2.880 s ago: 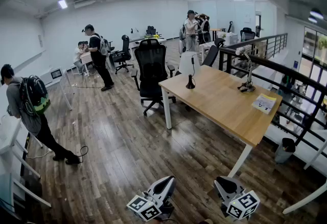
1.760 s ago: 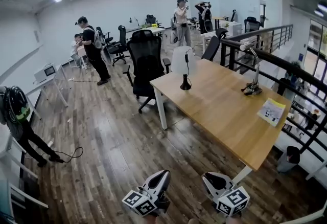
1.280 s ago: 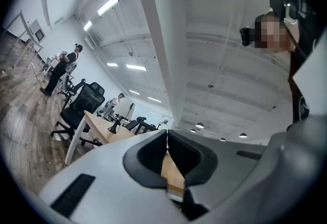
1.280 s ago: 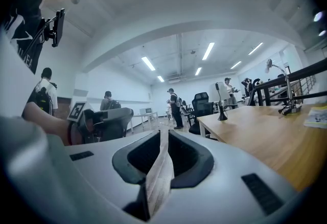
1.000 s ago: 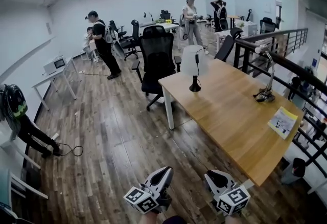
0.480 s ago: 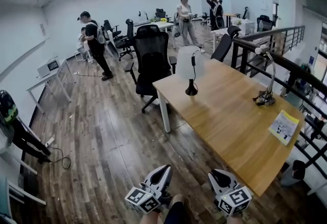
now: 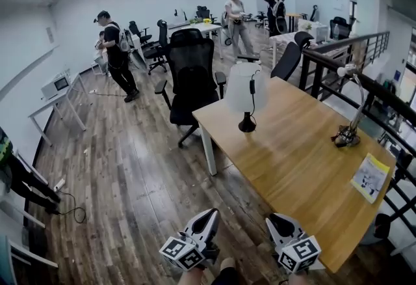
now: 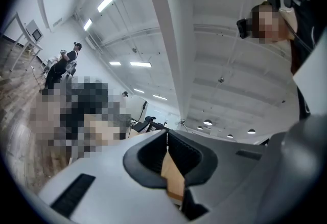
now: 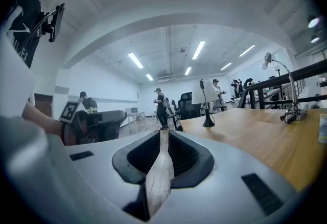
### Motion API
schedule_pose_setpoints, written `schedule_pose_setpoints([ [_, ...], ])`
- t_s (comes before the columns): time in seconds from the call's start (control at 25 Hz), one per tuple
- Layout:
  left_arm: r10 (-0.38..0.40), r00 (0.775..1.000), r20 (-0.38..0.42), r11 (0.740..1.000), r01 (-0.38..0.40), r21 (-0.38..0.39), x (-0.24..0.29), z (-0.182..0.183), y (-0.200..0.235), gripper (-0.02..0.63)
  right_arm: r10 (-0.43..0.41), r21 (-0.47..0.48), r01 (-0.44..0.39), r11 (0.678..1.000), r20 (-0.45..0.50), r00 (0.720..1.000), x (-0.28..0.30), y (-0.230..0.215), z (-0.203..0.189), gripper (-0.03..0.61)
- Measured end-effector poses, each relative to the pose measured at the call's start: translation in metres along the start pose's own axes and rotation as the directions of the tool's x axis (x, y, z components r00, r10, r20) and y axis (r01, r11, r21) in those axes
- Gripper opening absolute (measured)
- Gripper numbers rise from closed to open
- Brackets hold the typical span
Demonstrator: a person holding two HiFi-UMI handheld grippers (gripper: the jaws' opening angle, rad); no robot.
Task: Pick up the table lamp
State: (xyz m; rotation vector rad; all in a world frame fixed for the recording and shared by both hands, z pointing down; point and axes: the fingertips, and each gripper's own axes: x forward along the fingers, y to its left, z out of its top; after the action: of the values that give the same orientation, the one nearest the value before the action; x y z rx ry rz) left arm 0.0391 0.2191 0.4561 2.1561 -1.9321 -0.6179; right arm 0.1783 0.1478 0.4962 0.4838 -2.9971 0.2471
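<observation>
Since the earlier frames the table (image 7: 305,166) and the lamp (image 7: 247,87) are looming larger and nearer in the head view, and the person with the backpack at the far left is slipping almost out of frame. Both grippers are keeping the same places low in the picture, side by side.

The left gripper (image 7: 209,217) is pointing forward and tilting a little upward, so its own view is taking in mostly ceiling. Its jaws (image 8: 166,135) are pressing together with nothing between them. The right gripper (image 7: 278,221) is pointing roughly level across the table top toward the lamp (image 9: 206,96), and its jaws (image 9: 162,135) are likewise closing on nothing.

The lamp is standing upright on the table, near the end beside the chair (image 7: 192,75), well apart from both grippers. A desk lamp (image 7: 351,118) and a leaflet (image 7: 372,177) are sitting along the far side by the railing (image 7: 364,79).

The right gripper is showing just beside the table's near long edge, while the left is hanging over open floor (image 7: 130,173). Wide bare floor is lying to the left. People (image 7: 112,49) are standing well back in the room.
</observation>
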Motion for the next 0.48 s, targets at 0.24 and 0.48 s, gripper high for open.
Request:
schedule_pose_setpoints([
  [0.24,-0.003,1.000,-0.024,1.000,0.002,-0.013,0.040,0.006,0.040,0.012,-0.024,0.024,0.024,0.999,-0.017,1.000,0.043,-0.031,0.003,0.064],
  [0.48,-0.011,0.999,-0.039,0.999,0.009,-0.034,0.076,0.010,0.080,0.012,-0.039,0.041,0.040,0.998,-0.019,0.999,0.089,-0.055,0.004,0.064],
])
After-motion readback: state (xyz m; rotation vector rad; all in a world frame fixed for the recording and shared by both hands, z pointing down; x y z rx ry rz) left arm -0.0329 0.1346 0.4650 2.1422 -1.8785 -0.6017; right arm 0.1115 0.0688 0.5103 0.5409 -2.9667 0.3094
